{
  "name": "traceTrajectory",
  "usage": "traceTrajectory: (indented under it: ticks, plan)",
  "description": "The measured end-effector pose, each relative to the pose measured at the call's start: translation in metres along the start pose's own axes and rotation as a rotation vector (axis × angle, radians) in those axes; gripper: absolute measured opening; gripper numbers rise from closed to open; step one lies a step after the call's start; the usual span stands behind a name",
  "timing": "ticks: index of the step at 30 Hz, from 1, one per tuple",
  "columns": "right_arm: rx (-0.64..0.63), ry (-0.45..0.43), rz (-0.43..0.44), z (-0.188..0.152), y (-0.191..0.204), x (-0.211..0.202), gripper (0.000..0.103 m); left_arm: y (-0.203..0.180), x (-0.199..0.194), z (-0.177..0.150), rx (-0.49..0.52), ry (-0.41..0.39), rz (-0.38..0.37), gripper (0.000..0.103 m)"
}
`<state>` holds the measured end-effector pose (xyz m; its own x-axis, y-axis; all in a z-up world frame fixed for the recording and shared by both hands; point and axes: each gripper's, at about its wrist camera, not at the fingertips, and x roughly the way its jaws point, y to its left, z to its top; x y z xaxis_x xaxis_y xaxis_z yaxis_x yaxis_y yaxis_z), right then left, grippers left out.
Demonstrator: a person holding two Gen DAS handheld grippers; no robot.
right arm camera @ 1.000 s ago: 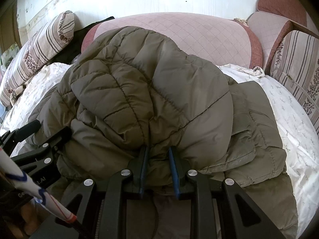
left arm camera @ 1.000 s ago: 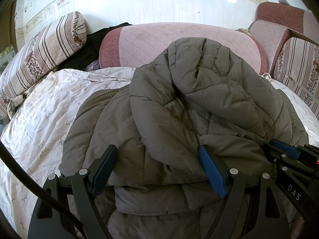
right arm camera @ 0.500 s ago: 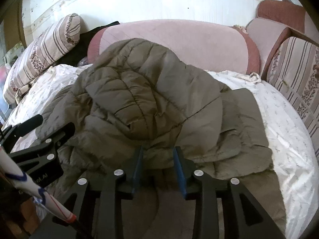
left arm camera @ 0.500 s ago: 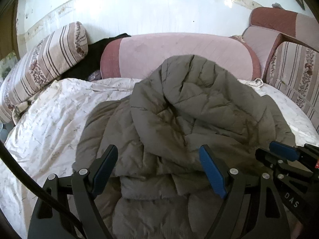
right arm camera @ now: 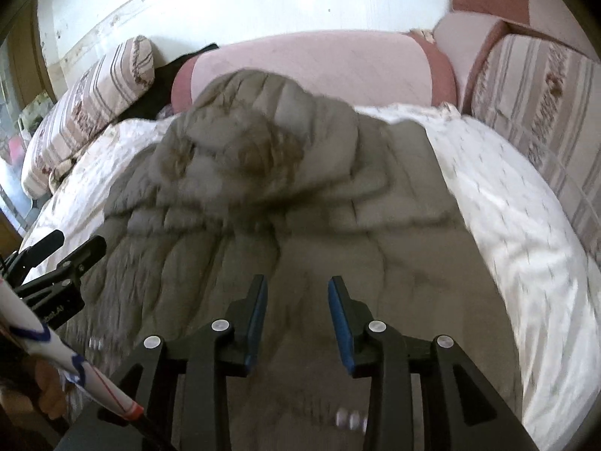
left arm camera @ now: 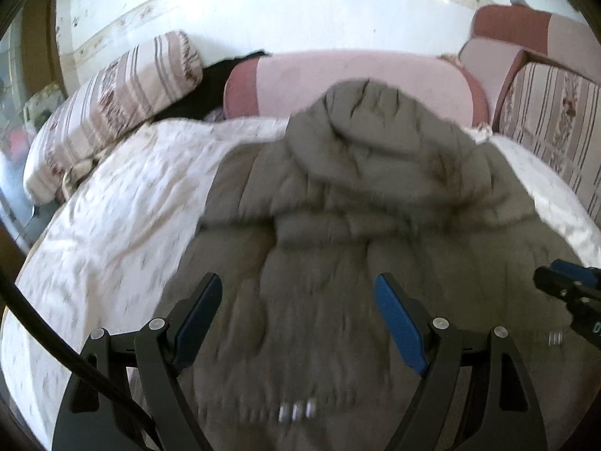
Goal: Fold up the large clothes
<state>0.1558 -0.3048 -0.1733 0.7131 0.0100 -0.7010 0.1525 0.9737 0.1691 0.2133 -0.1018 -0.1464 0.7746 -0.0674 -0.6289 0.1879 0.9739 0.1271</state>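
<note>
An olive-grey quilted jacket [left arm camera: 357, 233] lies on a white flowered bedsheet [left arm camera: 124, 203], its upper part bunched in a rumpled heap at the far end. My left gripper [left arm camera: 296, 298] hovers open above the near part of the jacket with nothing between its blue pads. In the right wrist view the same jacket [right arm camera: 263, 188] spreads toward me, and my right gripper [right arm camera: 298, 300] hangs over its near part with its jaws partly apart, empty. The left gripper shows at the left edge of that view, and the right gripper [left arm camera: 563, 282] at the right edge of the left wrist view.
A pink bolster [left arm camera: 357, 82] lies across the far end of the bed. A striped cushion [left arm camera: 112, 105] leans at the left with dark clothing [left arm camera: 210, 90] beside it. A striped upholstered seat [left arm camera: 552, 112] stands at the right. A hand shows at the lower left [right arm camera: 45, 391].
Both grippers have pulled back toward me from the jacket. The right gripper, which pinched a fold of the jacket, let it go and opened a little. The bunched top now lies farther away.
</note>
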Motion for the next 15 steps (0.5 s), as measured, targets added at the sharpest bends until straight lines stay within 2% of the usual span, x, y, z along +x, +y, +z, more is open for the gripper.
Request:
traceTrajectory:
  ticks: [4,9,15]
  plan:
    - [0.011,0.036,0.014,-0.038,-0.001,-0.017,0.038,0.009,-0.016,-0.041,-0.031,0.071,0.025,0.083]
    - [0.029,0.08,0.024,-0.08,-0.003,-0.03,0.038,0.017,-0.034,-0.081,-0.046,0.106,0.059,0.083]
    - [-0.004,0.077,0.001,-0.112,0.005,-0.045,0.043,0.016,-0.04,-0.109,-0.038,0.146,0.076,0.083]
